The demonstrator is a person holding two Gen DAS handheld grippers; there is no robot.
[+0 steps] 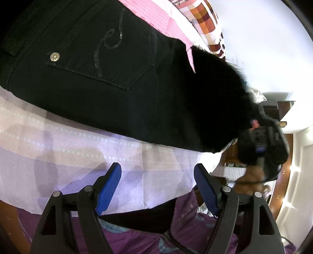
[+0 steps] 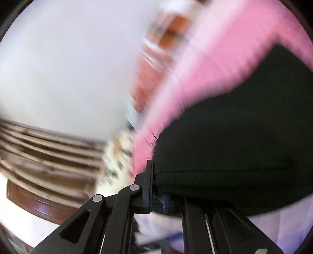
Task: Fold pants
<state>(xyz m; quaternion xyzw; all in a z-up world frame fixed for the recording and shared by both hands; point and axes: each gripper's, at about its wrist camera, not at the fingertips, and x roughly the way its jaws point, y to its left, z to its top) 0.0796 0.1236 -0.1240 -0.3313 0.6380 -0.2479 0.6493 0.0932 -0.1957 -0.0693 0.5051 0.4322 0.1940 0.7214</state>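
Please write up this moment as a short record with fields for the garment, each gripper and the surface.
garment: black pants, back pocket with a metal button facing up
left gripper: open, holding nothing, short of the pants
right gripper: shut on the pants' edge; view motion-blurred
surface: white sheet under the pants, pink cloth beyond
fold state: one end lifted by the right gripper

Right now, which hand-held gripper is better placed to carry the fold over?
The right hand-held gripper: it is already shut on the pants, lifting black cloth. The left hand-held gripper is open, holding nothing, over the sheet short of the pants.
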